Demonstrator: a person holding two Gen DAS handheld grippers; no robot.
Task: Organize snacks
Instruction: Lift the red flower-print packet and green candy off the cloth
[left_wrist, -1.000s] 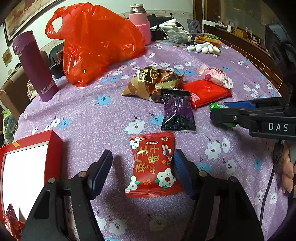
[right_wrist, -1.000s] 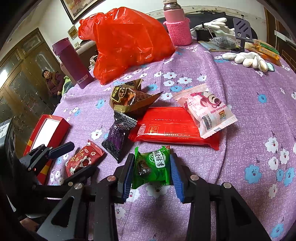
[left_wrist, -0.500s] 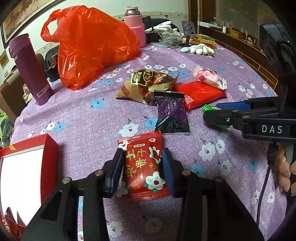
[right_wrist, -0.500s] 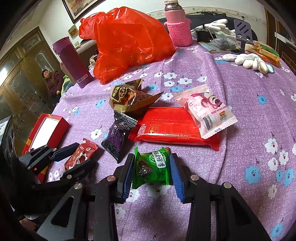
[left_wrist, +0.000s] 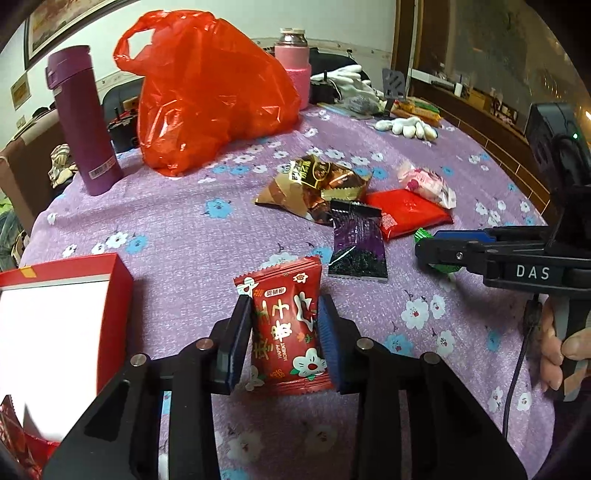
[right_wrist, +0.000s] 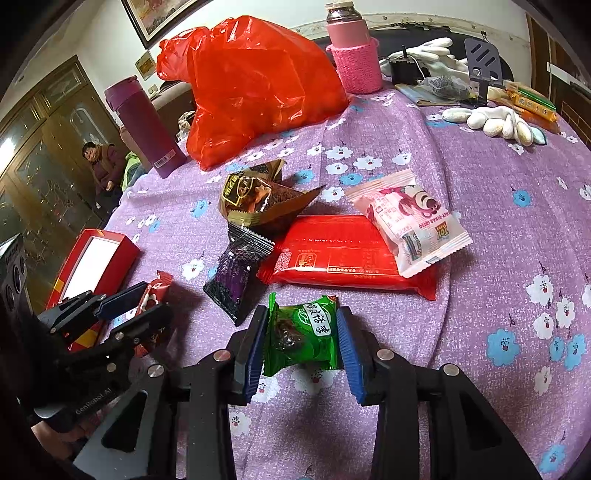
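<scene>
— While the red box (left_wrist: 114, 295) sits at the far left, what's the left gripper (left_wrist: 284, 332) doing?
— Reaching level over the purple cloth (left_wrist: 177, 236), pinching the red snack packet (left_wrist: 286, 325) upright between both pads.
— And the right gripper (right_wrist: 301, 343)?
— Level too, clamped on the green snack packet (right_wrist: 306, 332), just short of the long red pack (right_wrist: 343, 254).

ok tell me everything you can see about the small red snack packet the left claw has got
The red snack packet is a glossy pillow pack with crimped, zigzag ends, printed with large gold characters, white flowers and the words "Happy Moment". It stands nearly upright, pinched at its sides between the blue pads of the left claw, above the purple floral tablecloth. The red box lies to its left. Nothing but the pads visibly touches it.
</scene>
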